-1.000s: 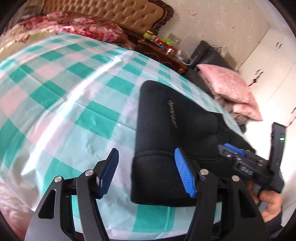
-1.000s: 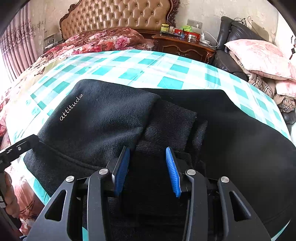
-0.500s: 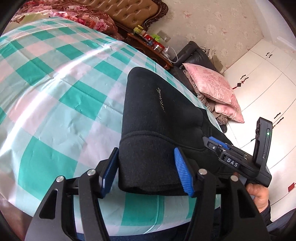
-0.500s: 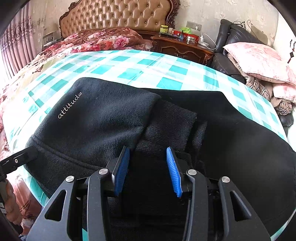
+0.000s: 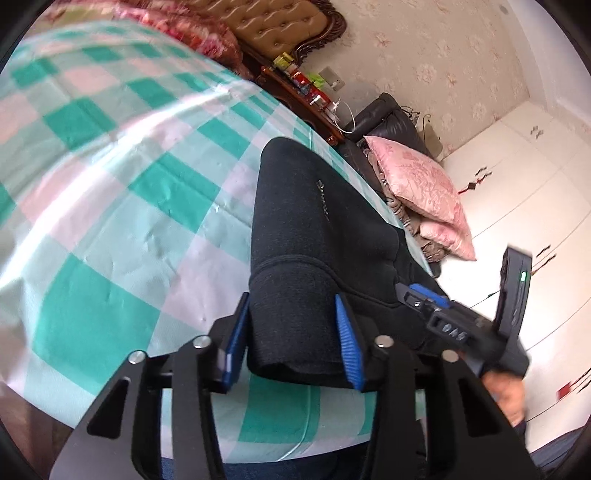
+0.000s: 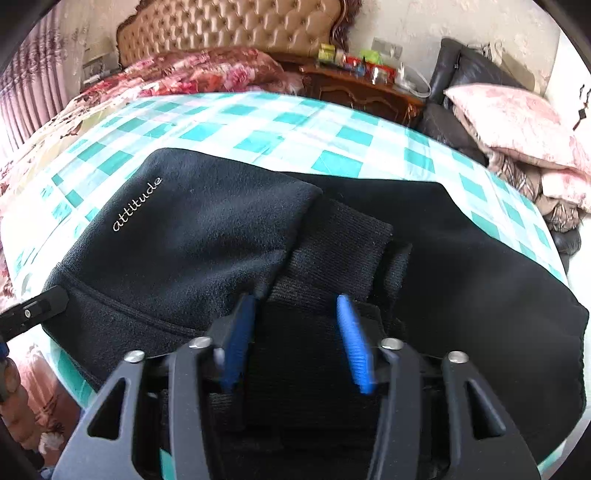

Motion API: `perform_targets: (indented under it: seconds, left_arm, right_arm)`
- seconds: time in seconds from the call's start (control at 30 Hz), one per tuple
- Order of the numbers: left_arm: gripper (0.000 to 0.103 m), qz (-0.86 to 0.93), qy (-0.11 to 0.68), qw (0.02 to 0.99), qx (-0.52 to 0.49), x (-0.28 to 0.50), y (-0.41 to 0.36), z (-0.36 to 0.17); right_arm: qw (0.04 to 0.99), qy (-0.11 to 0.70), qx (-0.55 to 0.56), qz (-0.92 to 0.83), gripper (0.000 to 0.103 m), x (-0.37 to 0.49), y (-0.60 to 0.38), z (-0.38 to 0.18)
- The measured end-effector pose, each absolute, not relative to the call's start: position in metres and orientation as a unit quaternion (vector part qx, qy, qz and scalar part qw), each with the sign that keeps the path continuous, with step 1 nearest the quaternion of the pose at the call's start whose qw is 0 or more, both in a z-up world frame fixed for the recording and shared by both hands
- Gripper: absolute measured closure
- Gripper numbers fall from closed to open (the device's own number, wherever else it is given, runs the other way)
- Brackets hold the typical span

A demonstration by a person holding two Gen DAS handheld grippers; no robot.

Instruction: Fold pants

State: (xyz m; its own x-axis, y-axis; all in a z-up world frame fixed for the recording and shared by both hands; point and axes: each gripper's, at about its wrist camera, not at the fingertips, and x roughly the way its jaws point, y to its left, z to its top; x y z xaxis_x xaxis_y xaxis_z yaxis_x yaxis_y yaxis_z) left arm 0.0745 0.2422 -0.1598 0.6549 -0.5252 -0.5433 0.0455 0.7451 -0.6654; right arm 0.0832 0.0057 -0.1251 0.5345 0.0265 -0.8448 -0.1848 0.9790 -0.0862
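Black fleece pants (image 6: 207, 236) with white "attitude" lettering lie partly folded on a green-and-white checked bed cover (image 6: 258, 129). In the left wrist view the pants (image 5: 306, 221) stretch away from me, their ribbed waistband end between my fingers. My left gripper (image 5: 291, 321) is open with its blue pads on either side of that waistband corner. My right gripper (image 6: 295, 317) is open, its pads straddling a ribbed cuff (image 6: 332, 251) at the near edge of the pants. The right gripper's body (image 5: 461, 325) shows at the right of the left wrist view.
A tufted headboard (image 6: 229, 33) and floral quilt (image 6: 199, 70) lie at the far end of the bed. A wooden nightstand (image 6: 358, 88) with jars, a dark chair (image 6: 465, 74) and pink pillows (image 6: 517, 122) stand at the right. White wardrobe doors (image 5: 524, 184) are beyond.
My left gripper has moved forward and right onto the waistband corner, and its pads have come closer together around it. My right gripper has stayed almost still on the cuff.
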Motion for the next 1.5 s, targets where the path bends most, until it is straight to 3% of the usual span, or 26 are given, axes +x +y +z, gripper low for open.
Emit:
perform_targets:
  seconds: [0.03, 0.2, 0.37, 0.63, 0.8, 0.9, 1.0, 1.03, 1.1, 1.13, 1.27, 1.5]
  left_arm:
    - [0.063, -0.162, 0.375, 0.863, -0.298, 0.073, 0.238, -0.153]
    - [0.067, -0.134, 0.357, 0.900, -0.210, 0.065, 0.212, -0.124]
    - [0.067, -0.093, 0.351, 0.922, -0.135, 0.061, 0.187, -0.106]
    - [0.068, -0.061, 0.354, 0.928, -0.097, 0.064, 0.172, -0.100]
    - [0.068, -0.060, 0.356, 0.927, -0.104, 0.065, 0.174, -0.102]
    - [0.065, -0.060, 0.355, 0.923, -0.133, 0.063, 0.178, -0.105]
    - [0.041, -0.060, 0.363, 0.911, -0.188, 0.063, 0.191, -0.116]
    - [0.029, -0.058, 0.373, 0.904, -0.201, 0.064, 0.193, -0.123]
    - [0.027, -0.060, 0.384, 0.892, -0.231, 0.067, 0.197, -0.136]
    - [0.028, -0.067, 0.383, 0.889, -0.242, 0.071, 0.196, -0.141]
    - [0.069, -0.081, 0.372, 0.903, -0.197, 0.078, 0.172, -0.126]
    - [0.072, -0.117, 0.270, 0.956, 0.007, 0.065, 0.081, -0.045]
  right_arm:
    - [0.869, 0.484, -0.074, 0.069, 0.029, 0.086, 0.005, -0.119]
    - [0.859, 0.482, -0.098, 0.139, 0.015, 0.105, 0.040, -0.067]
    - [0.792, 0.558, -0.129, 0.213, 0.015, 0.150, 0.106, -0.060]
    - [0.719, 0.612, -0.265, 0.195, 0.017, 0.180, 0.196, -0.121]
    - [0.719, 0.601, -0.299, 0.178, 0.055, 0.174, 0.201, -0.136]
    - [0.734, 0.579, -0.308, 0.176, 0.067, 0.165, 0.203, -0.132]
    - [0.744, 0.571, -0.298, 0.178, 0.073, 0.164, 0.198, -0.131]
    - [0.746, 0.572, -0.289, 0.181, 0.073, 0.165, 0.196, -0.130]
    - [0.753, 0.575, -0.261, 0.188, 0.074, 0.167, 0.190, -0.127]
    - [0.756, 0.575, -0.249, 0.191, 0.075, 0.169, 0.187, -0.125]
    - [0.775, 0.568, -0.184, 0.209, 0.078, 0.171, 0.163, -0.105]
    - [0.819, 0.508, 0.032, 0.267, 0.078, 0.164, 0.020, -0.015]
